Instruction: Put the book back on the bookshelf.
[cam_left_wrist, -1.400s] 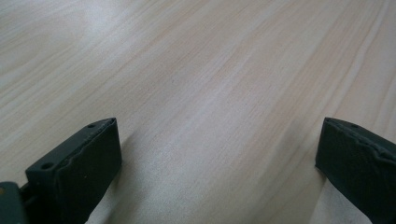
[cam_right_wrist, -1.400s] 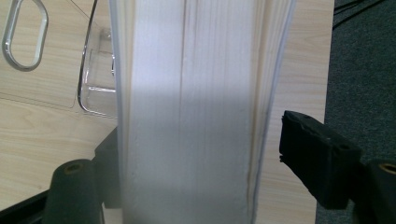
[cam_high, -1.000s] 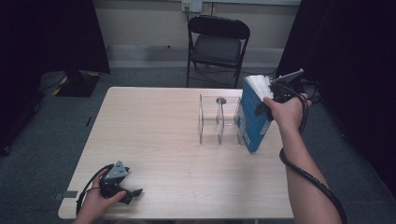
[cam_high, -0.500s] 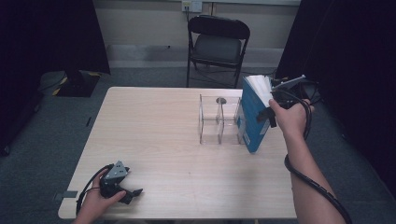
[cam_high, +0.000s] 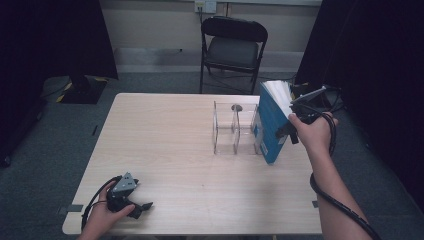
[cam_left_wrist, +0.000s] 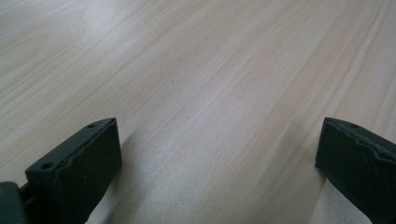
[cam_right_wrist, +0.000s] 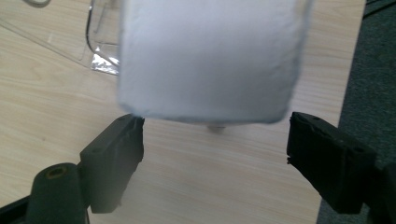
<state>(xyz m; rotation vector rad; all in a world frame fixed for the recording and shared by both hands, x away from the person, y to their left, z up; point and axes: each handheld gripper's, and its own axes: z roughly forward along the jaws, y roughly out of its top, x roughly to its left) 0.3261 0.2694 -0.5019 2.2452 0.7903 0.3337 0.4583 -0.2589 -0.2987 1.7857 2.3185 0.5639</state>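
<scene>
The right tool (cam_high: 292, 117) has drawn back a little toward the right edge of the tabletop (cam_high: 165, 145) over the last second, and its jaws stand wide apart around nothing. In the right gripper view the white page block of the blue book (cam_right_wrist: 208, 56) sits just beyond the two black pads (cam_right_wrist: 114, 154), and neither pad appears to touch it. In the high view the blue book (cam_high: 270, 125) stands tilted on its lower edge, its top leaning to the right, hard against the right side of the clear acrylic rack (cam_high: 234, 127) at the far right of the tabletop. It has kept that same place and lean through the last second. I judge that the book has just been let go and now rests on its own against the rack, so the placing step looks nearly finished. Whether it sits inside a slot or only beside the outer wall cannot be told.

The left tool (cam_high: 136, 206) rests at the near left corner, well apart from the book. In the left gripper view its jaws are spread wide over bare wood grain (cam_left_wrist: 210, 93), holding nothing.

A black folding chair (cam_high: 234, 47) stands beyond the far edge.
</scene>
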